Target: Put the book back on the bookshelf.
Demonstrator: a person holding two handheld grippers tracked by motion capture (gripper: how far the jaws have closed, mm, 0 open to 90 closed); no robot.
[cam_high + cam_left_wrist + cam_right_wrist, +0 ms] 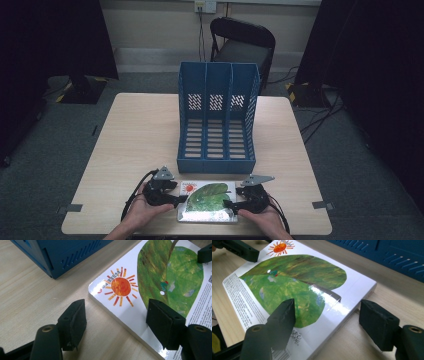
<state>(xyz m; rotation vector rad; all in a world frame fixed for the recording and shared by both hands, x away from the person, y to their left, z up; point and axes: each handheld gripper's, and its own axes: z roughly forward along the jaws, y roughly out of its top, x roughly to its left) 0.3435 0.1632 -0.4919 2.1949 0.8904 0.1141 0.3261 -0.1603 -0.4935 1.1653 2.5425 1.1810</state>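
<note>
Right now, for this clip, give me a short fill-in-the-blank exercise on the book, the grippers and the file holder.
1. The book lies flat on the ____.
2. The book's cover shows a large green ____ and an orange sun.
3. The blue file holder has ____ compartments.
4. The left gripper and right gripper both have their jaws ____, each straddling a book edge.

Missing words: table; leaf; three; open

An office-like recording room. Grey carpet (pixel 40 150), black curtains (pixel 55 35) at both sides and a folding chair (pixel 243 42) surround the pale worktop (pixel 140 135). A blue file rack (pixel 217 120) stands on it.
</note>
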